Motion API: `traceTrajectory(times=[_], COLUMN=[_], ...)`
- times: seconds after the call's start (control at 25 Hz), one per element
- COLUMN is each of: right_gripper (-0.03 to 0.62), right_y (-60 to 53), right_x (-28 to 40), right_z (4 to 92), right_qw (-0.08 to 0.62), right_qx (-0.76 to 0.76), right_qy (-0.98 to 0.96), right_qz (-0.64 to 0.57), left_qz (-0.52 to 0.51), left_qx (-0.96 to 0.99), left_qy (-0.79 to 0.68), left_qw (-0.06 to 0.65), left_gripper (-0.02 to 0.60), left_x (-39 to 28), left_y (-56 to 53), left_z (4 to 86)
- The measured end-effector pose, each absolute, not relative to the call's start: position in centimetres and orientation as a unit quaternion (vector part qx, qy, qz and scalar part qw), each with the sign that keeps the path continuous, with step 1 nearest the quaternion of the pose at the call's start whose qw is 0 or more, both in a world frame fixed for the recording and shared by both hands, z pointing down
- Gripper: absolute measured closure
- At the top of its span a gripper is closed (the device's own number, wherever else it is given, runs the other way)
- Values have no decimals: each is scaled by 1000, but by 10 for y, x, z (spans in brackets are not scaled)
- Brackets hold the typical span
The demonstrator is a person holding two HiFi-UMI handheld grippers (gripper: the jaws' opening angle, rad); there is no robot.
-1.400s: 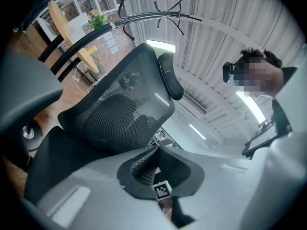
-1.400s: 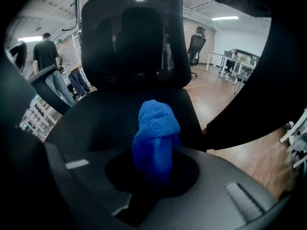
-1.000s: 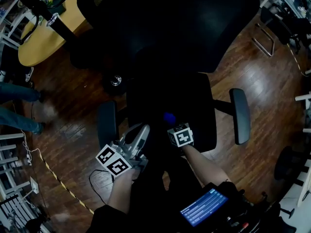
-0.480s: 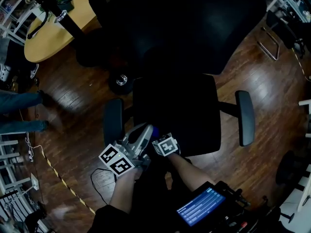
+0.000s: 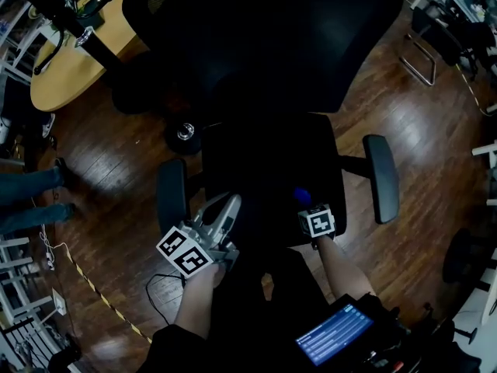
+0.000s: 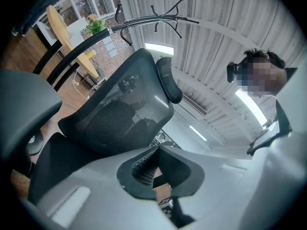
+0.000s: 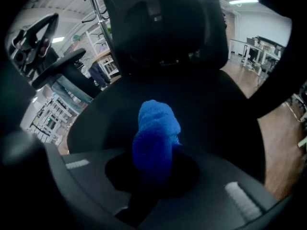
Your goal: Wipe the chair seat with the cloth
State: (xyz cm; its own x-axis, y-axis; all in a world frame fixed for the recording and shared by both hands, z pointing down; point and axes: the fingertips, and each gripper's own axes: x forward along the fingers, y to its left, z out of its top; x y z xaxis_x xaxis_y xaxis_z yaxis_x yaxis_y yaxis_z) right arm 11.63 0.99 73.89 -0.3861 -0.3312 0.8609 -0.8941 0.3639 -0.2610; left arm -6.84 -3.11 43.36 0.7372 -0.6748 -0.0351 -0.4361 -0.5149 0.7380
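Two tongs are out: our right tongs (image 5: 309,208) pinch the blue cloth (image 7: 154,133) at the front right of the chair seat (image 5: 264,158), and our left tongs (image 5: 227,210) rest closed and empty. We judge wiping underway, with much of the seat left.

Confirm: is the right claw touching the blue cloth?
Touching. The right gripper view shows the blue cloth pinched between the jaws of the right claw, bunched and sticking out past them.

head view dim, chair seat (image 5: 272,169) near-black | ceiling strip lights (image 6: 250,107) glare | fisheye edges, vignetted
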Motion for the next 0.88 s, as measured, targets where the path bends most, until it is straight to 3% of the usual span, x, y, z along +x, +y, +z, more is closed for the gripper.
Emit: traceTrajectory(times=[0.24,0.72,0.88], right_gripper=[556,556,556], right_y=[2,-1,-22], right_x=[184,184,144], right_z=[732,727,710], right_qw=[354,357,351], right_qx=[466,485,468], right_qy=[-720,-708,-738], right_qz=[374,368,337], left_qz=[-156,-155,-156], left_qx=[857,856,855], left_qy=[-320,-320,-320], left_qw=[373,375,376], left_gripper=[577,577,577], left_x=[-61,-61,-62], left_y=[-30,-29,-26], left_z=[435,436,436])
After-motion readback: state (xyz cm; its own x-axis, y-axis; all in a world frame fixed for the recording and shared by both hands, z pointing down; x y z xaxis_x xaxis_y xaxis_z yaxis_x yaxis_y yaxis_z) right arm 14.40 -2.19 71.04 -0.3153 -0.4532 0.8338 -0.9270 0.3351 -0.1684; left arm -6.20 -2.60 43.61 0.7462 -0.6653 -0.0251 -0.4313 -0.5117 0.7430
